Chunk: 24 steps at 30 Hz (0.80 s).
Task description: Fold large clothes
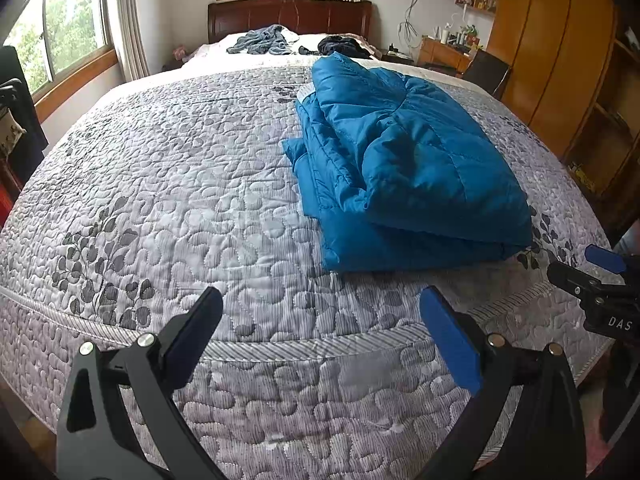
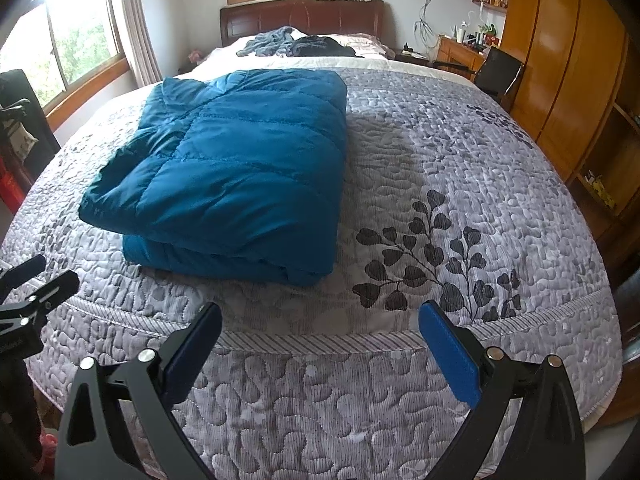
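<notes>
The left gripper [image 1: 320, 332] hangs over the foot edge of the bed [image 1: 160, 200], its blue-padded fingers [image 1: 450, 340] spread wide with nothing between them. The right gripper [image 2: 320, 336] hangs the same way beside it, wide apart and empty; its tip also shows at the right edge of the left view. The blue jacket [image 2: 232, 168] lies folded in a thick stack on the grey quilt [image 2: 440, 152], well ahead of both grippers. Crumpled clothes [image 1: 264, 40] sit near the headboard [image 1: 288, 14].
</notes>
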Motion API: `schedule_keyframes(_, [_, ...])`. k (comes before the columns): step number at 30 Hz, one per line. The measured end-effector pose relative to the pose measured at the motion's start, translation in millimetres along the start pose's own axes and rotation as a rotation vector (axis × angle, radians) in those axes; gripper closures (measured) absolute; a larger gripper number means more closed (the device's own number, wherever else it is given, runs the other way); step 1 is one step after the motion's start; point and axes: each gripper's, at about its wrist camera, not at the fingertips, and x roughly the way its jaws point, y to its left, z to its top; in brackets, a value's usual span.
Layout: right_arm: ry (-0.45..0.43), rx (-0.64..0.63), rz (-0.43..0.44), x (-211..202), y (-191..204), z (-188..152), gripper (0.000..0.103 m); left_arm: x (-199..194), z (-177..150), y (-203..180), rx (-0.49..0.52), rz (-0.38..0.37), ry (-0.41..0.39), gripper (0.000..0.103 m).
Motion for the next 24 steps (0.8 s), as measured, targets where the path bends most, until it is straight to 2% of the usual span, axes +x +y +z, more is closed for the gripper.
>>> schedule_keyframes(24, [-0.003, -0.005, -0.003, 0.2, -1.8, 2.3, 0.004, 0.3, 4.0, -1.9, 0.006, 0.002, -0.001, 0.005])
